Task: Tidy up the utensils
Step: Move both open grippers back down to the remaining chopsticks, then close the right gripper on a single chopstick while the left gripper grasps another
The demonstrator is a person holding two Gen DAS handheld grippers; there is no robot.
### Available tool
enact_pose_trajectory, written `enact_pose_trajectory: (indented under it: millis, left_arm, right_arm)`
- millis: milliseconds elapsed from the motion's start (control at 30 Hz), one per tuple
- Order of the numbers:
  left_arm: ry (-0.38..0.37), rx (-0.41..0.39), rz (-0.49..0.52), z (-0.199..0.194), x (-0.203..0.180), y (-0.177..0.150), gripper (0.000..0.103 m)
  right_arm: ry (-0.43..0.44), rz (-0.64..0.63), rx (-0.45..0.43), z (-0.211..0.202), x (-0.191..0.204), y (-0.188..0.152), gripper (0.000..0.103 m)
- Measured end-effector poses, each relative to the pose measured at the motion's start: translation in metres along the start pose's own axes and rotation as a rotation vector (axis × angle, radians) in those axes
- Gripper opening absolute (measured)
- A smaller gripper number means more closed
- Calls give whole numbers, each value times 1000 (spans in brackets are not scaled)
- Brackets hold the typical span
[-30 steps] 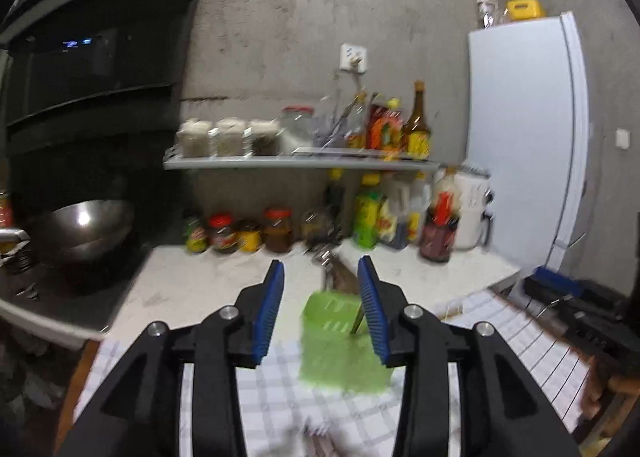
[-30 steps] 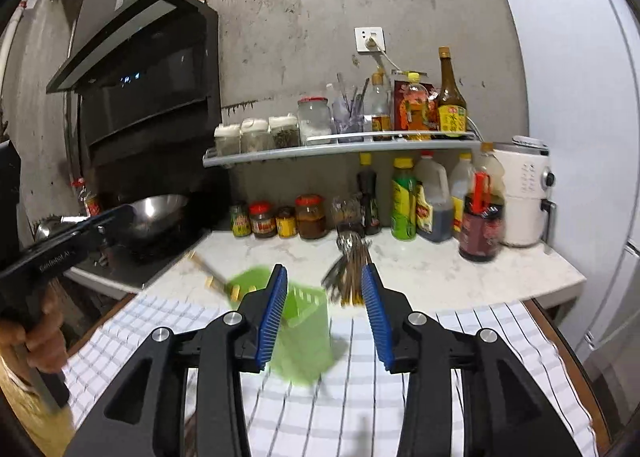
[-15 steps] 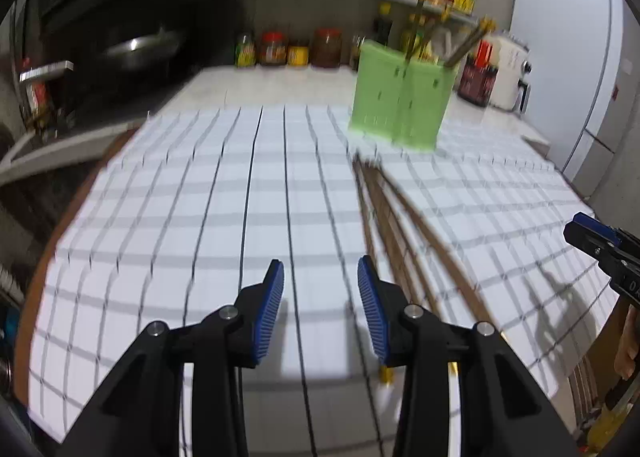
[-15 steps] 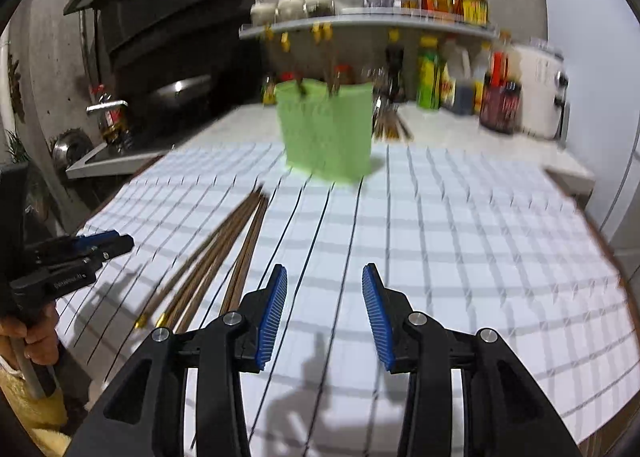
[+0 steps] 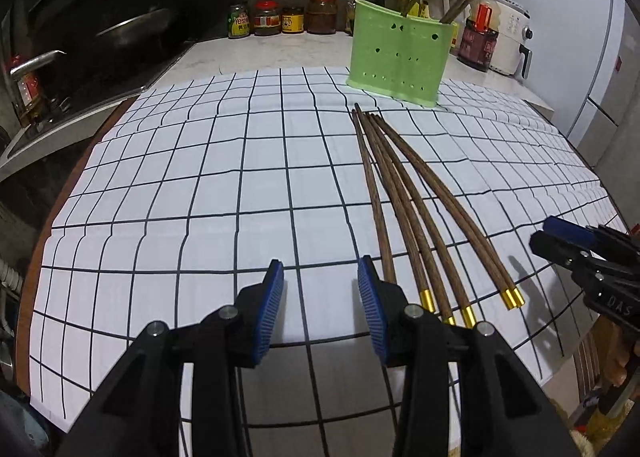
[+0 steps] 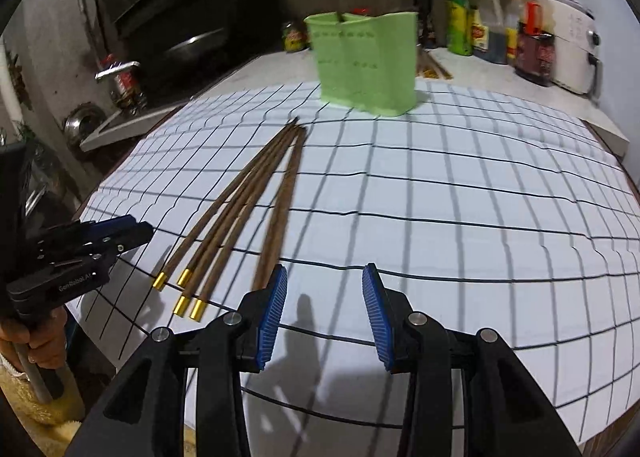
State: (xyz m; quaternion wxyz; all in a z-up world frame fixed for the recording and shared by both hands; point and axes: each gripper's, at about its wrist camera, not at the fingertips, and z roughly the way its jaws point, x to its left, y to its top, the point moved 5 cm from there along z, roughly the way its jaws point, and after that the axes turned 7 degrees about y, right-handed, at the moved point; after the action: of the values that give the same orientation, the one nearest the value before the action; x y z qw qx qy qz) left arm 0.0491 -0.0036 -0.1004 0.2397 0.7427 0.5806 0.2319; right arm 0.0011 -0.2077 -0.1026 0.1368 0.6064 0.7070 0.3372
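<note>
Kitchen worktop [image 5: 280,53] under a checked cloth [image 5: 200,177]; green holder [image 5: 400,53] stands at its far edge. Nearer than the holder, brown gold-capped chopsticks [image 5: 404,201] lie lengthwise, tips toward it. Left claw [image 5: 320,289] and right claw [image 6: 325,289] hover part-open, empty.

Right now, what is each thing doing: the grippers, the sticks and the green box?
Left gripper: open, empty, above the cloth.
Right gripper: open, empty.
Brown wooden chopsticks with gold ends: lying loose on the checked cloth.
Green plastic utensil holder: upright, some chopsticks inside.
</note>
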Motion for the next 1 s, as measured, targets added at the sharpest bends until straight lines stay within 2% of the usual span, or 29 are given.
enact_pose_trajectory:
  millis: [200,233,367,1000]
  left_arm:
    - [-9,12,-4,7,2,-1,38]
    - [-15,14,-5,8,3,-1,38]
    - [-20,11,-8,10,6,0,38]
    - [-27,5,-15,5,5,0,38]
  right_arm:
    - [5,-36,39,17,15,0,39]
    - [4,-42,43,18,17,0,32]
    - [-14,-60,54,23,18,1,22]
    - [-26,-127,63,39,21,6,18]
